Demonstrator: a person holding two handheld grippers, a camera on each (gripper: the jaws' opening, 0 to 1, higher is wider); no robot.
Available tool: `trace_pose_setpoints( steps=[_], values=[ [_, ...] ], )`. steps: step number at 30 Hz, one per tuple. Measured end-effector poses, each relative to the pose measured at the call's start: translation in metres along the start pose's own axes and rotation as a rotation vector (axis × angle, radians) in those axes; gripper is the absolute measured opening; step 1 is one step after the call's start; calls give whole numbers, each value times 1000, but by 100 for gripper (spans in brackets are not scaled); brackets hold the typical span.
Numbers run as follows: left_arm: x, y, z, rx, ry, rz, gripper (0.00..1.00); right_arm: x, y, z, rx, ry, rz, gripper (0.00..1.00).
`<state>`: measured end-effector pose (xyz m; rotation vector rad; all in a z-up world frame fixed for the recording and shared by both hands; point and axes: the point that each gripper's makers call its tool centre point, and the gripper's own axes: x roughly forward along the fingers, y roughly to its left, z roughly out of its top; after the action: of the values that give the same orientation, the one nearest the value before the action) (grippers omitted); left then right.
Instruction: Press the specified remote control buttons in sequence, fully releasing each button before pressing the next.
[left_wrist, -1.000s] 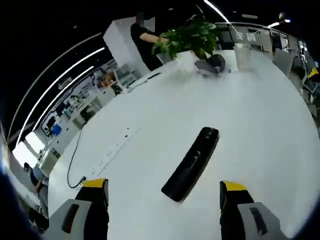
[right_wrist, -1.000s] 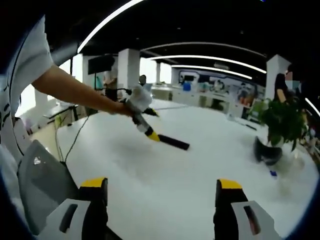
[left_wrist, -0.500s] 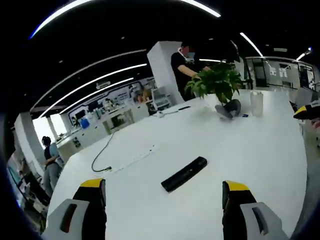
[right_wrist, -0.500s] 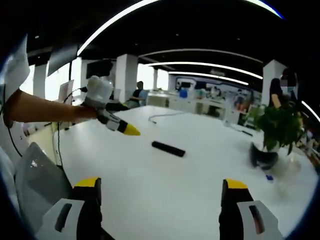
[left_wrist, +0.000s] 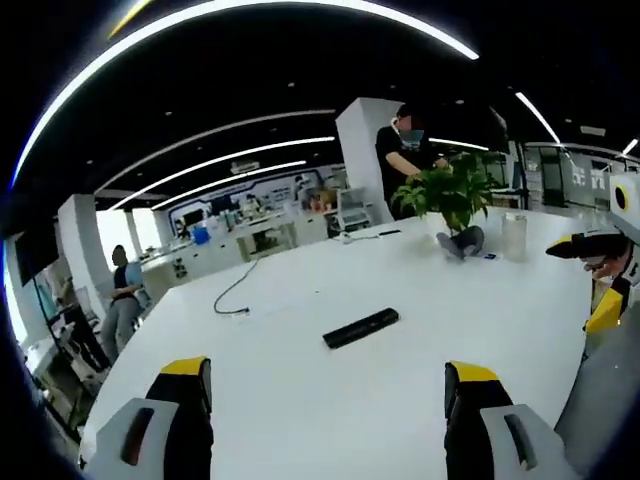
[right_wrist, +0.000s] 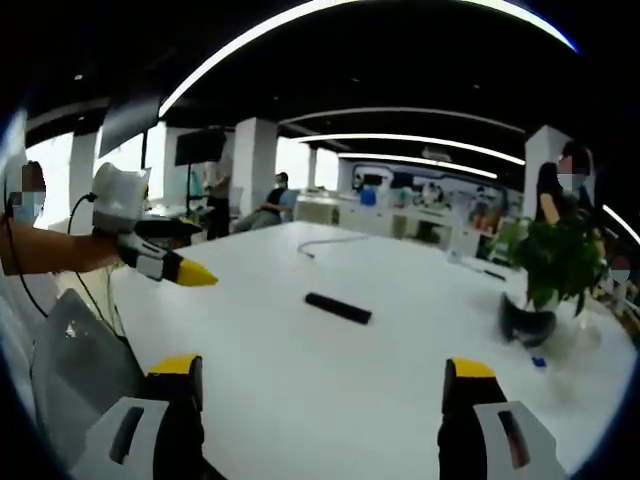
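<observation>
Left gripper view: the remote control (left_wrist: 361, 328) lies flat on the table (left_wrist: 300, 400), ahead of and between the jaws of the left gripper (left_wrist: 325, 385). A cable (left_wrist: 240, 292) lies beyond it to the left, a potted plant (left_wrist: 448, 197) stands behind to the right (a person (left_wrist: 402, 155) behind that), and the right gripper (left_wrist: 600, 275) enters at the right edge, well apart from the remote control.
</observation>
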<state>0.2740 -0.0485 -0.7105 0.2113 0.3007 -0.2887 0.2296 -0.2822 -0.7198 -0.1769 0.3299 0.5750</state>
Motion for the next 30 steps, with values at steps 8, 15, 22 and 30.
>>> trace_pose_setpoints(
  steps=[8, 15, 22, 30],
  values=[
    [-33, 0, -14, -13, -10, 68, 100, -1, 1, 1, -19, -7, -5, 99],
    [-43, 5, -12, 15, -75, 133, 100, 0, 1, 0, -29, 2, -8, 99],
    [-40, 7, -17, 19, -66, 130, 100, 0, 1, -2, -32, 12, -11, 99],
    [-42, 10, -20, 6, -52, 138, 93, 2, 1, -5, -23, 27, -10, 99]
  ],
)
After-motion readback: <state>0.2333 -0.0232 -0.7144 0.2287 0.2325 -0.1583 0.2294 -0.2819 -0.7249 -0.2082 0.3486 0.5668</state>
